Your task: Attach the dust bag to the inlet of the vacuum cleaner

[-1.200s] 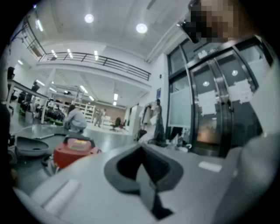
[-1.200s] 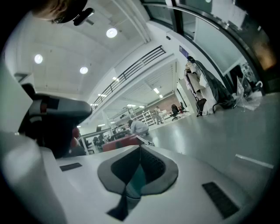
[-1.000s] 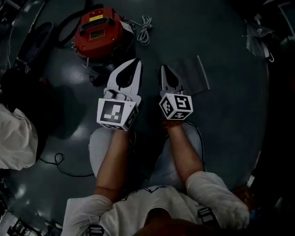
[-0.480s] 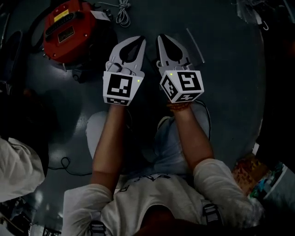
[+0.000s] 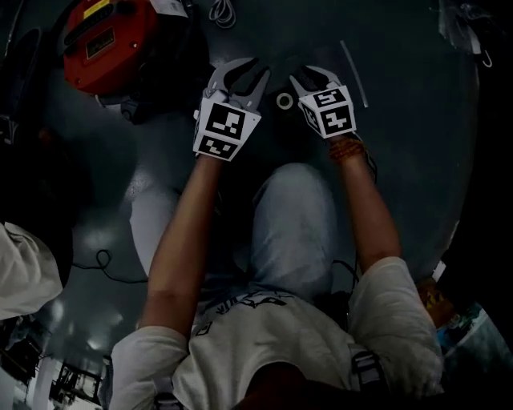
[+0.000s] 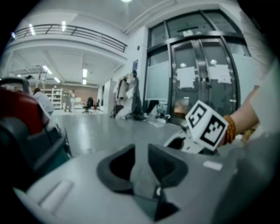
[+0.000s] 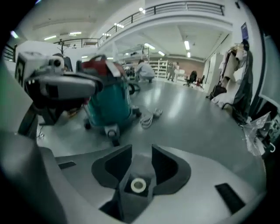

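Observation:
The red-topped vacuum cleaner (image 5: 104, 44) stands on the floor at the upper left; in the right gripper view its teal body (image 7: 107, 103) shows ahead. The grey dust bag (image 5: 346, 68) lies flat on the floor, its white inlet ring (image 5: 284, 101) between the two grippers. My left gripper (image 5: 244, 74) hangs low over the bag's left side, jaws opening, grey bag surface (image 6: 143, 173) seen through the gap. My right gripper (image 5: 311, 76) points down at the bag, jaws opening. The ring (image 7: 138, 185) lies under them, and no pad presses on anything.
A coiled white power cord (image 5: 223, 10) lies beyond the vacuum. A thin black cable (image 5: 100, 264) loops on the floor at the left. A crumpled plastic bag (image 5: 461, 24) sits at the upper right. The person's knees are just behind the grippers.
Both grippers have dropped toward the floor and reached the dust bag. Their jaws, shut before, now stand apart. The right gripper has tipped downward.

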{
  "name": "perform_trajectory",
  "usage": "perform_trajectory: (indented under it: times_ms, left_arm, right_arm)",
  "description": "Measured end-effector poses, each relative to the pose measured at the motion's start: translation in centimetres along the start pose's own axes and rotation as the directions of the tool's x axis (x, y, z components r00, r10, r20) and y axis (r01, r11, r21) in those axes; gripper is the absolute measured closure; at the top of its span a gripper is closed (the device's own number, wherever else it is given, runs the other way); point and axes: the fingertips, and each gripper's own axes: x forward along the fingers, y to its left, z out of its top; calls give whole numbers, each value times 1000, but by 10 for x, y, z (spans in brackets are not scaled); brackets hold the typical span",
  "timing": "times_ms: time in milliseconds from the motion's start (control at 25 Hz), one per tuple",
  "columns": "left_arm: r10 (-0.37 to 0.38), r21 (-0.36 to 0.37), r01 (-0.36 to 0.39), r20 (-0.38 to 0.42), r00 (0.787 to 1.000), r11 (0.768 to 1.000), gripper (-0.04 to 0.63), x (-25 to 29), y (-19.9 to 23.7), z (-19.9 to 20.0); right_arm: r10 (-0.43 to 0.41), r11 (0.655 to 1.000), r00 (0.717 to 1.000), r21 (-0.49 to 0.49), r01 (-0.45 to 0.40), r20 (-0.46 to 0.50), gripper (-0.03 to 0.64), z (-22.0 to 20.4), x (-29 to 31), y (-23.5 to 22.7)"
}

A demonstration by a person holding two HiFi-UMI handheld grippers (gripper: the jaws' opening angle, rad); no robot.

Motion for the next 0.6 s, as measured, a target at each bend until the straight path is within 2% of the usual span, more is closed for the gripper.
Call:
perform_trajectory:
  times_ms: [120,200,400,600]
  left_arm:
    - [-42,-40,38,-112,993,999,492,34,-18,-72]
    - [-74,-44,67,-176,982,997,489,52,-31,-116]
    - [-105,-28,102,-275,956,994,480,82,-54,-192]
    - [-104,-33,99,-305,947,995,480,87,-63,-222]
  right_arm:
    - [48,999,988,-1,-48,-144,467,-94,43,24]
    - [78,997,975,-7,-81,-209,456,-135,61,42]
    - [95,992,950,-57,-117,-298,419,-202,104,65]
    - [12,983,934,-169,-77,-357,403,-242,138,70]
